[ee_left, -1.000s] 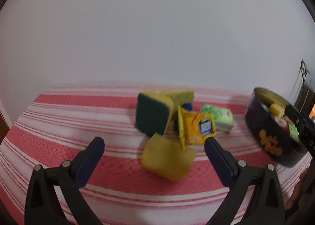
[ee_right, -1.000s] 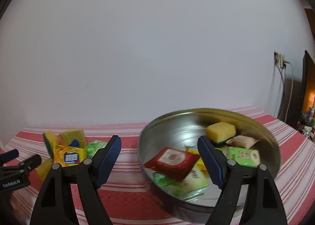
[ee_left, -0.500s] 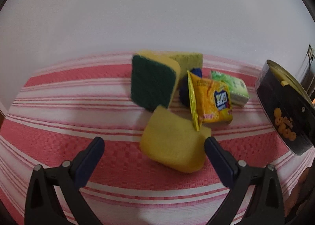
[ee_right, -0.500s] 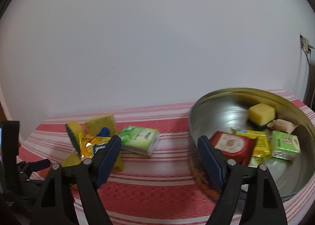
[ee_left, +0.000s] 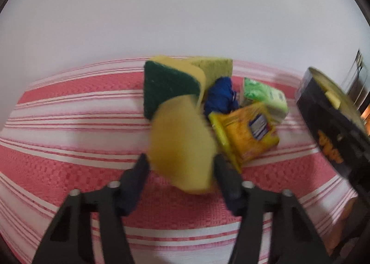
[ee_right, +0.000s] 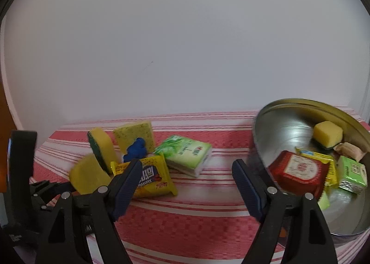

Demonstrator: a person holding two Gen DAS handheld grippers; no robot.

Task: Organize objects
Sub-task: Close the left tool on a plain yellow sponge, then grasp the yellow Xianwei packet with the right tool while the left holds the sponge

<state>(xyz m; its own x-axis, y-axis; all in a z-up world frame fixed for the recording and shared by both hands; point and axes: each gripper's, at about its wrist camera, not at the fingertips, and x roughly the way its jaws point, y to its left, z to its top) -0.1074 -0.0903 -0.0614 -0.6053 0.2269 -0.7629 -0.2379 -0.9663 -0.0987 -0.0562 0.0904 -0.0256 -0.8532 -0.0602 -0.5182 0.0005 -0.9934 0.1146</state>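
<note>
Since the earlier frames, the left gripper [ee_left: 180, 162] has been brought down around the soft yellow sponge block [ee_left: 182, 144]; its jaws are closing, pads touching the sponge's sides. The sponge lies on the red-and-white striped cloth [ee_left: 69, 130], beside the yellow snack packet [ee_left: 249, 134]. The right gripper [ee_right: 187, 171] is held wide open, empty, with the round metal tin [ee_right: 289, 125] at its right.

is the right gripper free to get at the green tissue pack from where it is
Probably yes. The right gripper stands open and empty, and the green tissue pack lies straight ahead between its fingers with bare cloth in front. Only the yellow snack bag crowds its left side.
</note>
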